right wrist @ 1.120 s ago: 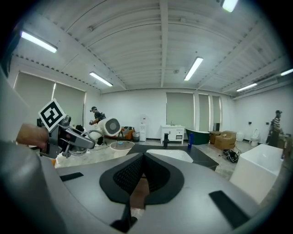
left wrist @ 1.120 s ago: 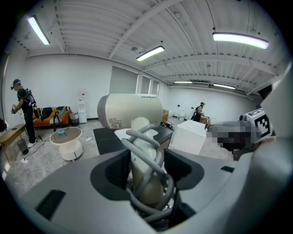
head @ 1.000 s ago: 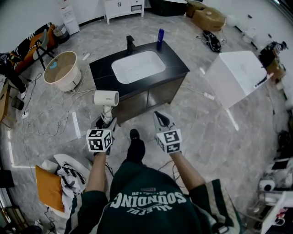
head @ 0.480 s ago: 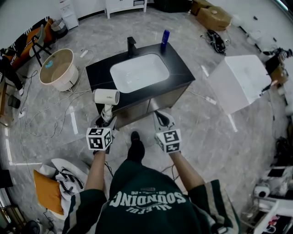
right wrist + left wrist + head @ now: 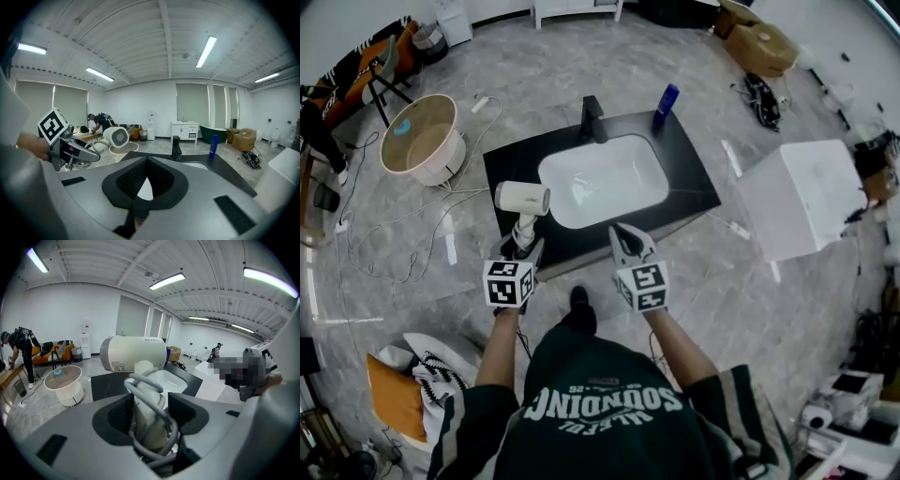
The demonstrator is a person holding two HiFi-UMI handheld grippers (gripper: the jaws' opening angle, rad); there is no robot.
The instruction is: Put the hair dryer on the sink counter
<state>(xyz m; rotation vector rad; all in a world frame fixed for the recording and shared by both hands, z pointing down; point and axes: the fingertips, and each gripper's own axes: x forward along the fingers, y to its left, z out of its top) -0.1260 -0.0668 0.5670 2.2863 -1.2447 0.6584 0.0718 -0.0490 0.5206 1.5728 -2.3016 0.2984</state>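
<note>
hidden first: the lower end of the hair dryer (image 5: 521, 199) handle is buried inside the left tongs (image 5: 521, 249), so neither view shows me its butt end. a grey cord (image 5: 157, 401) is looped round the handle, and its plug is out of sight. from the head view i cannot tell how high the dryer hangs above the sink surface (image 5: 511, 161). my own torso cuts off the lower centre of that frame.

left tongs: clenched on the handle. the dryer is upright with its barrel crosswise on top. it sits left of centre in the head view, overlapping the front left part of the black surface. in the left gripper view the barrel fills the centre, with the surface beyond it.

right tongs (image 5: 628, 242): pads pressed together with nothing between them. in the right gripper view only a pale sliver shows below the tips. they hang at the front edge of the surface, just right of the dryer.

containers: a white basin (image 5: 602, 180) is set into the surface at frame centre. a faucet (image 5: 592, 119) and a blue bottle (image 5: 666, 100) stand along its rear edge. a round tub (image 5: 441, 161) on the floor, upper left, holds a small blue item (image 5: 401, 127) that i cannot identify. a white box (image 5: 802, 197) is at the right, and i cannot see into it.
</note>
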